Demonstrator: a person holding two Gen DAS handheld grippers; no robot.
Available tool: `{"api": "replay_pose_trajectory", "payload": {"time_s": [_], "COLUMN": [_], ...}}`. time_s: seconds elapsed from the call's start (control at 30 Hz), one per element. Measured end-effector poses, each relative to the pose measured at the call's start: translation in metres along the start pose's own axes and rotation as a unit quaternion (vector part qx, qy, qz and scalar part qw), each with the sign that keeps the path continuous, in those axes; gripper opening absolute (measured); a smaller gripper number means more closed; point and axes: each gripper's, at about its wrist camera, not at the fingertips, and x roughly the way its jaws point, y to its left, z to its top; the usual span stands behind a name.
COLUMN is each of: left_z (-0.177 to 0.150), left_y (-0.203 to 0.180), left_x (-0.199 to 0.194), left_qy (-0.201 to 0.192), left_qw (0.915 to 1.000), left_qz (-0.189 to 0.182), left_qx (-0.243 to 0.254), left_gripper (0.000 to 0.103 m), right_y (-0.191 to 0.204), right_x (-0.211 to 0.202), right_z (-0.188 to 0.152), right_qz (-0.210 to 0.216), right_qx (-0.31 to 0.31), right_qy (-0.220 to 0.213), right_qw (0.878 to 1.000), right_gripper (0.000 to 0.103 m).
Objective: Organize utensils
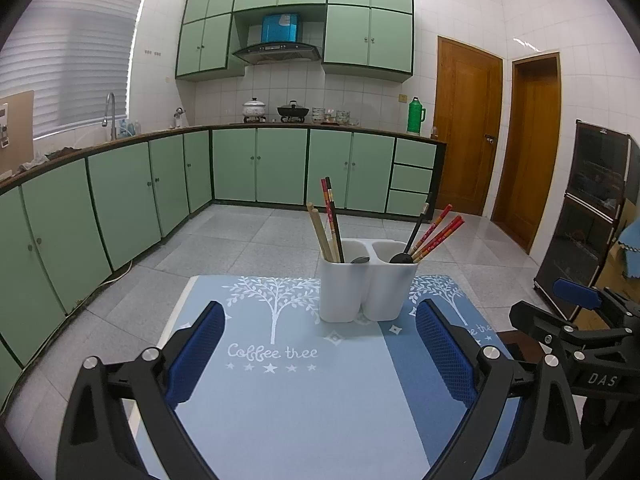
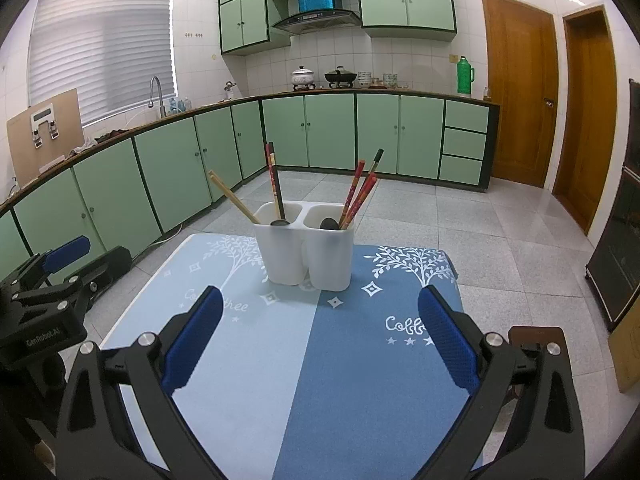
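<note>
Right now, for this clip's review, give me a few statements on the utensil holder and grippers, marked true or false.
1. The white two-compartment holder stands upright on the blue mat. True.
2. The left gripper grips a chopstick. False: it is open and empty.
3. The red chopsticks lean in the right compartment. True.
4. The right gripper is shut on a spoon. False: it is open, holding nothing.
5. The holder is empty. False: both compartments hold utensils.

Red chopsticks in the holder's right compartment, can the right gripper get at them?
Probably yes: the right gripper is open, the mat ahead is bare, and the red chopsticks stick out above the white holder.
</note>
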Motion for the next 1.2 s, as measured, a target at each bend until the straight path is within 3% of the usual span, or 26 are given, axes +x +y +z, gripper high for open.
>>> {"api": "replay_pose_trajectory", "payload": {"time_s": [1.2], "left_z": [0.0010], "left_y": [0.0036], "left_x": [-0.0008], "left_qy": [0.001], "left_qw": [1.0000], "left_qz": [0.003], "left_qx": [-0.002], "left_gripper": [0.094], "right_y": [-0.0043], "right_x": [0.0030], "right_z": [-0.0033], "right_qz": [-0.007], "right_qx": [0.000], "right_qy": [0.001], "right_qw": [1.000], "right_gripper": [0.095]}}
